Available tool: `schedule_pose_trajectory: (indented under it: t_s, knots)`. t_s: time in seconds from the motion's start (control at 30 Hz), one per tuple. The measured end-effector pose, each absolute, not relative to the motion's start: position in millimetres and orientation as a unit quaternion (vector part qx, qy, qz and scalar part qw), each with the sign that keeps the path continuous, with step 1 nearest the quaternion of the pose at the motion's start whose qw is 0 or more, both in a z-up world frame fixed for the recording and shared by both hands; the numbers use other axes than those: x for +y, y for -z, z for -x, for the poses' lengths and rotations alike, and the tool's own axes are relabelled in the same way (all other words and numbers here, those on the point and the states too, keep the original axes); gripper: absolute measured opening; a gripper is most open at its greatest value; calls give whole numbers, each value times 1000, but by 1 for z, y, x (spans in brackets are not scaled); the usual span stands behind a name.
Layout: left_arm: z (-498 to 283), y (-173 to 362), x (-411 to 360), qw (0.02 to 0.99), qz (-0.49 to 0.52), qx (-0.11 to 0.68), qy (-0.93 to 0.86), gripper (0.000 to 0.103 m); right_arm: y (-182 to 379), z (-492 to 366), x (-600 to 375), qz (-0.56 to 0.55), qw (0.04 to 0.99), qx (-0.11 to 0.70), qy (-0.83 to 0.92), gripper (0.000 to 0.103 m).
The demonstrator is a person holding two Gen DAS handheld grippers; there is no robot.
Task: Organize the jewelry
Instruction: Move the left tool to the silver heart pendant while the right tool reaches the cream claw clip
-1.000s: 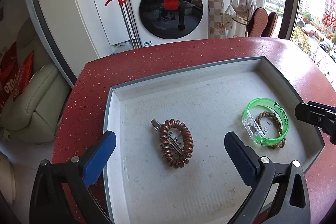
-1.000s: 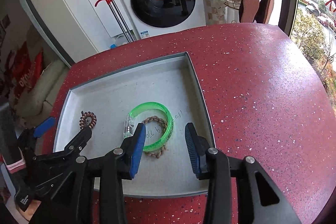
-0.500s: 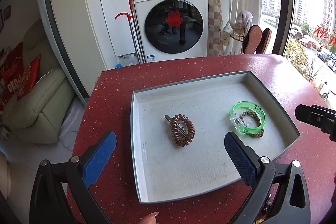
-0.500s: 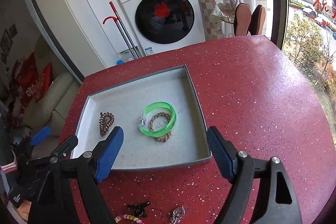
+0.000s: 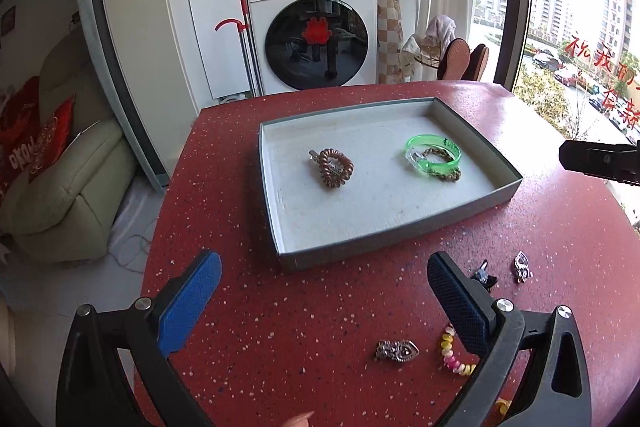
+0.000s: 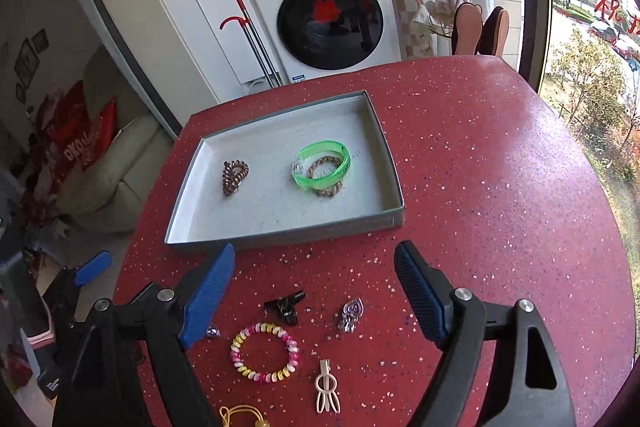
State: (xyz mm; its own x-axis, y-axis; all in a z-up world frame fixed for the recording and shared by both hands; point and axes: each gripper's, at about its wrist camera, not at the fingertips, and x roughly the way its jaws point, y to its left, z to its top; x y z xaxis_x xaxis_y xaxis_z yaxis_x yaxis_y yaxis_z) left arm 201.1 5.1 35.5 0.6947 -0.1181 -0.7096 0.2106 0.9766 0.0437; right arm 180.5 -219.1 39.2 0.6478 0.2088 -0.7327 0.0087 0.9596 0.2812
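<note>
Both grippers have been drawn back from the tray [image 6: 394, 171] and raised since a second ago, so that the whole tray is now seen from further off, with the loose pieces on the red table [image 6: 480, 187] brought into view in front of it; the right gripper [image 6: 314, 291], whose jaws stood narrow just over the green bangle [image 6: 322, 166] a second ago, is now spread wide with nothing between its pads, and the bangle is left lying in the right part of the tray, resting over a braided bracelet [image 6: 326, 177]; the brown spiral hair tie [image 6: 234, 175], with a clip lying across it, is seen in the left part of the tray, well apart from the bangle; the left gripper [image 5: 320, 303] is likewise held wide open and empty, over bare table short of the tray's near wall; the placing of the bangle can thus be judged finished, and the hands are freed for the next pick; still outside the tray, near the right gripper, are a pink-and-yellow coil bracelet [image 6: 265, 351], a black clip [image 6: 286, 305], a silver ornament [image 6: 351, 313], a cream hair clip [image 6: 327, 391] and a yellow cord piece [image 6: 240, 415] at the lower edge; a further dark ornament [image 5: 397, 350] is shown in the left view; much of the task is therefore judged still to be done.
</note>
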Motion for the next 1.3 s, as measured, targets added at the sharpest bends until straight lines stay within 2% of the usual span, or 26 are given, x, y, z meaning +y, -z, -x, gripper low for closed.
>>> schedule_pose_trajectory:
  t_s: [0.3,0.5,0.87,1.13,1.17,1.3]
  knots:
    - [-165,3,2,898,-103,410,126,103,10,-134,-212,-107,876,468,-45,84]
    - [-155,17,-9,890,-150,403,149,103,34,-116,-205,-81,865,494,-40,84]
    - [-164,26,-14,887,-143,416,139,103,53,-120,-191,-49,859,508,-27,83]
    - [-168,32,-21,885,-141,424,133,99,61,-126,-183,-27,861,508,-12,67]
    - [-168,32,-21,884,-141,425,132,94,61,-126,-181,-21,862,507,-10,66]
    - [-167,36,-23,882,-142,431,130,89,62,-127,-175,1,865,502,-7,58]
